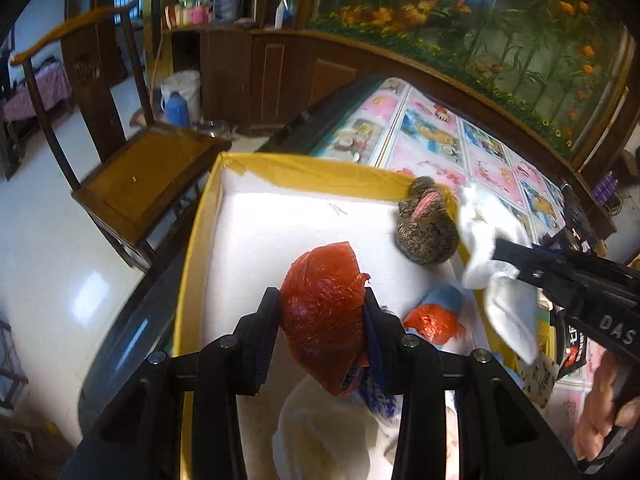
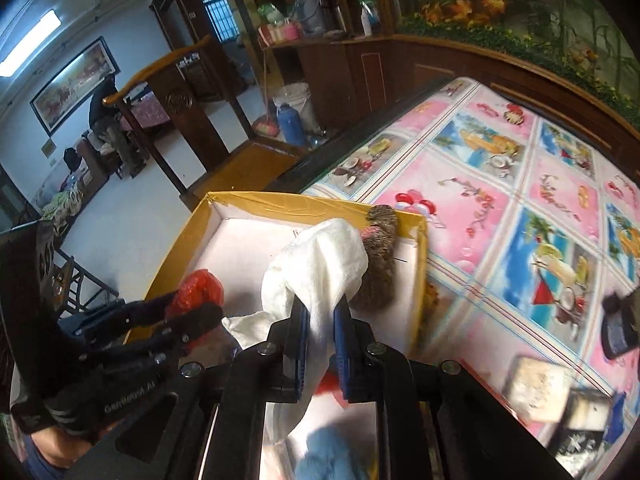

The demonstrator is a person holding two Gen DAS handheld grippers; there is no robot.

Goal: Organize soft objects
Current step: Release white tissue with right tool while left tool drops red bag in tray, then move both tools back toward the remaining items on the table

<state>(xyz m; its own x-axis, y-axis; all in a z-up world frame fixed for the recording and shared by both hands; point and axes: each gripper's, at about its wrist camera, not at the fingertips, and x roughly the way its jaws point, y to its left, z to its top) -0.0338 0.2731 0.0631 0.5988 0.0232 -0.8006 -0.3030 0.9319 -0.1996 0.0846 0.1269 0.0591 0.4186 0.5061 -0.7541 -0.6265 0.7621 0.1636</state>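
Observation:
A crumpled red plastic bag (image 1: 324, 320) is pinched in my left gripper (image 1: 320, 304), which hangs over the white inside of a yellow-taped cardboard box (image 1: 304, 168). My right gripper (image 2: 320, 312) is shut on a white cloth (image 2: 320, 260) above the box (image 2: 280, 202), near its right wall. A brown speckled knit bundle (image 1: 428, 232) leans in the box's far right corner. A second red bag (image 1: 434, 322), a blue soft piece (image 1: 444, 296) and a white plastic bag (image 1: 328, 432) lie in the box. The right wrist view shows the left gripper (image 2: 200, 312) with its red bag (image 2: 200, 288).
The box stands at the left end of a table with a pink picture-print cloth (image 2: 520, 200). A wooden chair (image 1: 148, 176) is close beside the box. Pale blocks (image 2: 536, 388) and a dark object (image 2: 616, 328) lie on the cloth at the right. A hand (image 1: 600, 412) shows lower right.

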